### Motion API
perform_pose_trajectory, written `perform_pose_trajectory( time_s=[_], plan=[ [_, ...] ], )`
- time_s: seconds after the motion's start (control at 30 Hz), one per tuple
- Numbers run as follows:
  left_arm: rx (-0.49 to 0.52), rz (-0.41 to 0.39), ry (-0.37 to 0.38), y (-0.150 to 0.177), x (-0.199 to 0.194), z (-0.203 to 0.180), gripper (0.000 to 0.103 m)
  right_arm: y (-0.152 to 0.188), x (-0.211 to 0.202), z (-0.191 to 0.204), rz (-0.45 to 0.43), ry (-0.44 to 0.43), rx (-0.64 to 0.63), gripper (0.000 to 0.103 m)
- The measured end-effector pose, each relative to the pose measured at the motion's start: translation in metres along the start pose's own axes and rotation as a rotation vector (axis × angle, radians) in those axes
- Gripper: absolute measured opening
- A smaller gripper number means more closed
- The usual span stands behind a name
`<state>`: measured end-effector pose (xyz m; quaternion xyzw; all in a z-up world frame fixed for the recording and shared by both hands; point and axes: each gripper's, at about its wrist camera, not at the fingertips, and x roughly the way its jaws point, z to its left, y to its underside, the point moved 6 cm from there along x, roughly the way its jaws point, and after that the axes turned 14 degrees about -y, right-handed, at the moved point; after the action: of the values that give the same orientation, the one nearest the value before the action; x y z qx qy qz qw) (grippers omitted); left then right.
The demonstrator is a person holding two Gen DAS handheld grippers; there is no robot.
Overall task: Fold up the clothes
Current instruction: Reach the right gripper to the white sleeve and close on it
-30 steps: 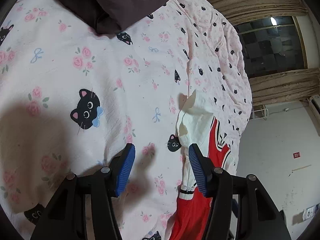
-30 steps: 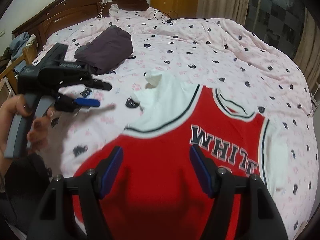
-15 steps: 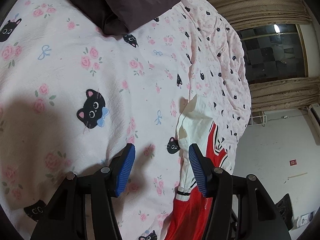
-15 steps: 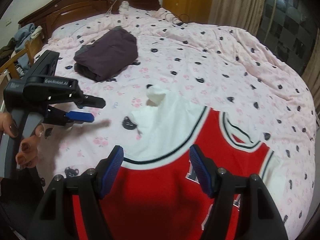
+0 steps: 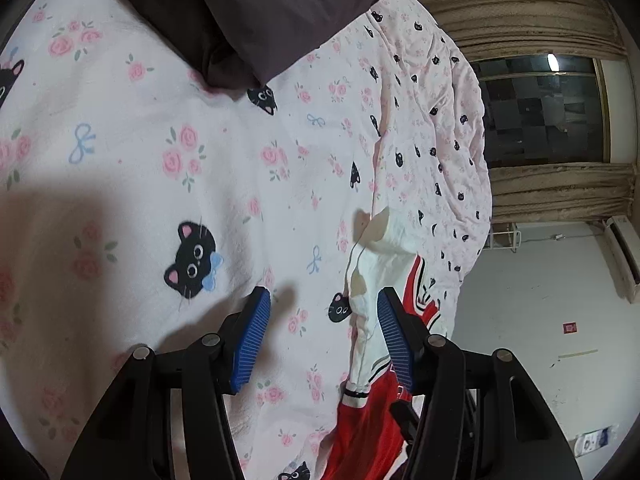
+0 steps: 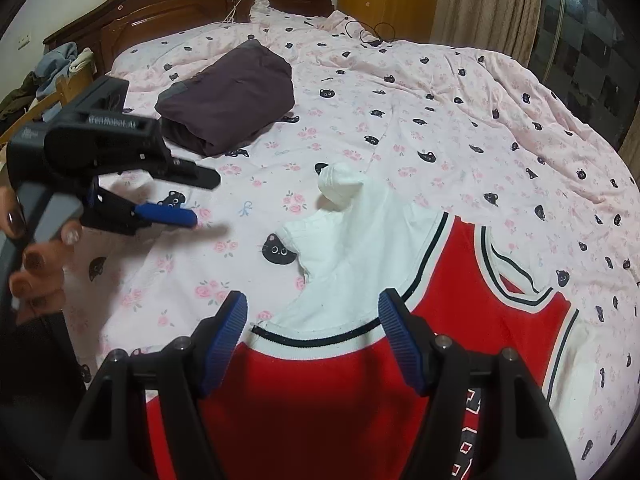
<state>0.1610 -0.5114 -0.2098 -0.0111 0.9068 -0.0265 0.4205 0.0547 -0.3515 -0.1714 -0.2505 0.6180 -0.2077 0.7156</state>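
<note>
A red jersey (image 6: pixel 320 400) with white sleeves and black trim lies flat on the bed. Its white left sleeve (image 6: pixel 352 232) points toward the headboard, its cuff rolled up. My right gripper (image 6: pixel 312 304) is open and empty, just above the sleeve's seam with the red body. My left gripper (image 5: pixel 320 304) is open and empty over bare sheet, just left of the sleeve (image 5: pixel 376 264); it also shows in the right wrist view (image 6: pixel 188 196), held in a hand. A folded dark purple garment (image 6: pixel 228 100) lies near the headboard.
The bed has a pink sheet (image 6: pixel 440 120) printed with cats and roses. A wooden headboard (image 6: pixel 180 12), a chair with clothes (image 6: pixel 48 76), curtains (image 5: pixel 520 4) and a dark window (image 5: pixel 540 112) surround it.
My left gripper moved up the bed toward the purple garment and closer to the sheet. My right gripper moved from the jersey's chest toward the left sleeve. Both stayed open.
</note>
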Motion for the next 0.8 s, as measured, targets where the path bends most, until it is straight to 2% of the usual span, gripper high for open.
perform_pose_trajectory(
  time_s=[0.23,0.33,0.47,0.73,0.8],
  plan=[
    [0.022,0.012,0.023,-0.005,-0.002,-0.007,0.05,-0.002,0.011,0.001,0.001,0.01,-0.021,0.069],
    [0.017,0.008,0.032,-0.006,-0.004,-0.008,0.05,-0.01,0.022,0.007,0.012,0.011,-0.066,0.058],
    [0.017,0.004,0.038,-0.008,-0.006,-0.011,0.05,-0.018,0.05,0.009,0.07,0.018,-0.104,0.041],
    [0.008,0.025,0.04,-0.01,-0.002,-0.008,0.05,-0.039,0.084,-0.006,0.092,0.015,-0.067,0.032],
    [0.003,0.029,0.041,-0.01,-0.002,-0.007,0.05,-0.04,0.091,-0.009,0.109,-0.003,-0.048,0.021]
  ],
)
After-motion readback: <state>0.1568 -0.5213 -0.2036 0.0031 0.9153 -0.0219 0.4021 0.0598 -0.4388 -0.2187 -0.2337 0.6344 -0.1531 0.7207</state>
